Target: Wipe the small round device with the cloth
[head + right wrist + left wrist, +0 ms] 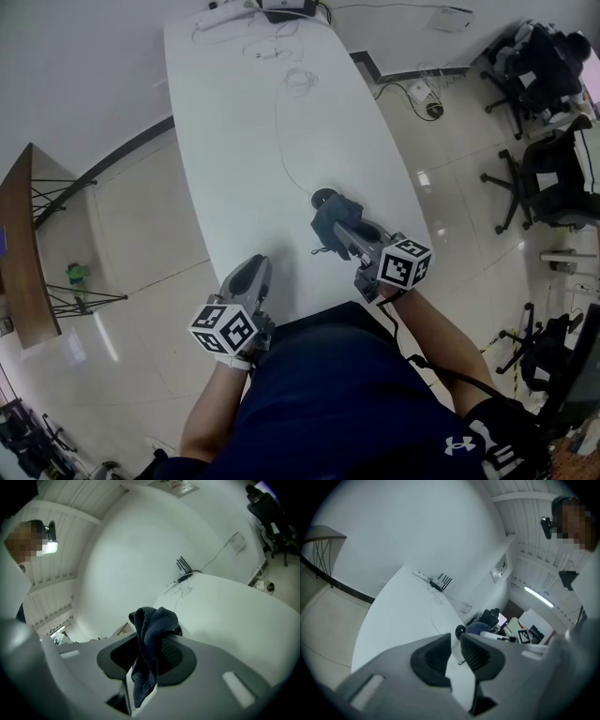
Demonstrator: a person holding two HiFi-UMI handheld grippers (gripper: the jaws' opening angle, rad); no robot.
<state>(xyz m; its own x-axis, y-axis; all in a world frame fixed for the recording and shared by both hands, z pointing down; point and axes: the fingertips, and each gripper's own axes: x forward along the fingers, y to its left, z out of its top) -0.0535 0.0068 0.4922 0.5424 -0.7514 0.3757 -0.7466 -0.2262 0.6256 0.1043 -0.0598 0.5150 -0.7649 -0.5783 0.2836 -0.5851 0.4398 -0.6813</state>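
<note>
Head view: R tongs [345,232] clamped on dk blue cloth [330,217], over the white table [234,131] near its R edge. Cloth bunch sits right at the near side of the small round device [324,197], black, lying on the table. Looks like contact, can't confirm. Thin white cable [281,141] runs from the device toward the table's far end.

R gripper view: cloth [152,620] pinched betw. both pads of the R tongs [152,637], one end bunched above the tips, the other hanging below.

L tongs [255,267] at the table's near edge, well apart from the device. L gripper view: L tongs [455,641] w/ a narrow gap, nothing betw. them; device [461,631] and cloth [478,628] show beyond the tips.
</note>
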